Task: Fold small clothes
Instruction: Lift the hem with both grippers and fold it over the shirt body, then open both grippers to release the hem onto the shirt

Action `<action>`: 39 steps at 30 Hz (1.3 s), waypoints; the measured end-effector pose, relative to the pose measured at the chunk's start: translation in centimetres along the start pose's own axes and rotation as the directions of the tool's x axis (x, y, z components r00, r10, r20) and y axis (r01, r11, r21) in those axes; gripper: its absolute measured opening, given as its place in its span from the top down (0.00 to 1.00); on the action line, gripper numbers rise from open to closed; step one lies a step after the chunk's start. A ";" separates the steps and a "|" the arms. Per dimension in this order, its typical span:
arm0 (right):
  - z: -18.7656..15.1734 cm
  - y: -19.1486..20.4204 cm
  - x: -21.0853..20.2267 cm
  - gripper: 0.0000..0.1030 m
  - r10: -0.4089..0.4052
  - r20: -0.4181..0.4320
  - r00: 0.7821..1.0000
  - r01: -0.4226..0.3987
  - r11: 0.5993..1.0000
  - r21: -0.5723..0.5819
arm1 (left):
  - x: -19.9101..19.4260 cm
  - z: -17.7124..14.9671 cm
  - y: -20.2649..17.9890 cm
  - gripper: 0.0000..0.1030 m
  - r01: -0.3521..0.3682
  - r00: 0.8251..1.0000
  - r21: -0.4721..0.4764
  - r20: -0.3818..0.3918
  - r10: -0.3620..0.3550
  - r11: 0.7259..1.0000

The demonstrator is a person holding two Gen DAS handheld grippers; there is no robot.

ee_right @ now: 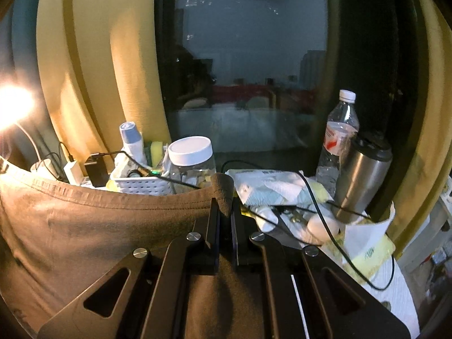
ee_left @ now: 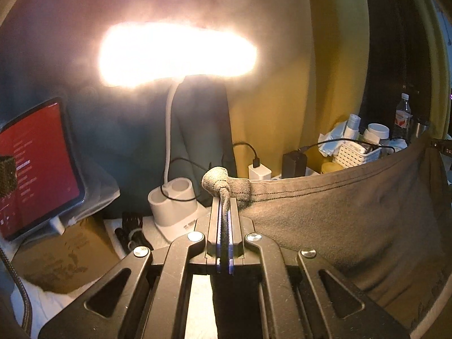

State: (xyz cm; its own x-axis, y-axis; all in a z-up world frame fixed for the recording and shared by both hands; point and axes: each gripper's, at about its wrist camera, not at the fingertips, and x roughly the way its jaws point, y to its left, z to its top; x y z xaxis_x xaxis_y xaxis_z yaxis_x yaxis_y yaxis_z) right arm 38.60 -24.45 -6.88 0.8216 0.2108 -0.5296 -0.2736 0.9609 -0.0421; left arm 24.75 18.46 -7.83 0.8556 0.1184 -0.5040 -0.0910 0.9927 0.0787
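A small grey-brown garment (ee_left: 353, 212) hangs stretched between my two grippers, its stitched hem running along the top. My left gripper (ee_left: 225, 202) is shut on the garment's left corner, and a bunched nub of cloth pokes out above the fingertips. The right wrist view shows the same garment (ee_right: 84, 226) spreading away to the left, with my right gripper (ee_right: 225, 202) shut on its right corner. At the far right of the left wrist view the cloth rises to the other gripper (ee_left: 440, 144), of which only a dark edge shows.
A glaring desk lamp (ee_left: 175, 53) on a white base (ee_left: 172, 203) and a red-screened tablet (ee_left: 36, 163) stand behind the left corner. Behind the hem are a white basket (ee_right: 141, 183), a jar (ee_right: 192, 161), a water bottle (ee_right: 339, 138), a steel tumbler (ee_right: 364, 175), chargers and cables (ee_right: 325, 206).
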 end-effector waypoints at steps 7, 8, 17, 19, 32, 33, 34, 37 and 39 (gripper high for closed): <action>0.0 0.0 3.1 0.93 -0.026 -0.016 1.000 0.026 1.000 -0.012 | 3.1 0.3 0.0 0.99 0.005 0.999 0.003 -0.036 -0.005 1.000; -0.3 0.0 3.6 0.93 -0.029 -0.023 0.999 0.029 1.000 -0.012 | 3.6 0.1 0.0 0.99 0.003 0.999 0.004 -0.044 -0.003 1.000; -2.1 0.4 7.2 0.93 -0.058 -0.083 0.995 0.056 0.998 -0.023 | 7.3 -2.0 0.0 0.98 0.002 0.990 -0.012 -0.140 -0.004 1.000; -2.4 0.3 7.6 0.93 -0.066 -0.090 0.994 0.065 0.998 -0.022 | 7.9 -2.3 0.2 0.98 -0.002 0.986 -0.033 -0.166 -0.004 0.999; -2.8 0.3 7.2 0.51 -0.097 -0.096 0.991 0.094 0.995 -0.031 | 7.6 -4.1 0.9 0.97 -0.066 0.972 -0.072 -0.230 0.048 0.995; -2.7 0.2 7.0 0.51 -0.097 -0.096 0.991 0.094 0.995 -0.031 | 7.4 -4.2 0.9 0.97 -0.066 0.971 -0.077 -0.236 0.046 0.995; -2.7 0.2 6.8 0.51 -0.097 -0.095 0.991 0.095 0.995 -0.030 | 7.1 -4.4 0.9 0.97 -0.065 0.970 -0.082 -0.240 0.043 0.994; -3.0 0.1 5.8 0.51 -0.099 -0.095 0.991 0.097 0.995 -0.025 | 6.1 -5.0 1.0 0.97 -0.083 0.967 -0.090 -0.247 0.058 0.992; -3.4 0.1 5.1 0.51 -0.096 -0.101 0.990 0.094 0.995 -0.022 | 5.5 -5.4 0.8 0.97 -0.085 0.966 -0.088 -0.250 0.061 0.992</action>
State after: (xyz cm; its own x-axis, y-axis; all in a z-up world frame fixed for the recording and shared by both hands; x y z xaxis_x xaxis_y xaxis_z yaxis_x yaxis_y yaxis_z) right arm 41.02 -23.90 -12.47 0.7894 0.0984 -0.6060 -0.2061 0.9723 -0.1106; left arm 26.57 20.04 -15.19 0.6941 0.1803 -0.6970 -0.2083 0.9770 0.0453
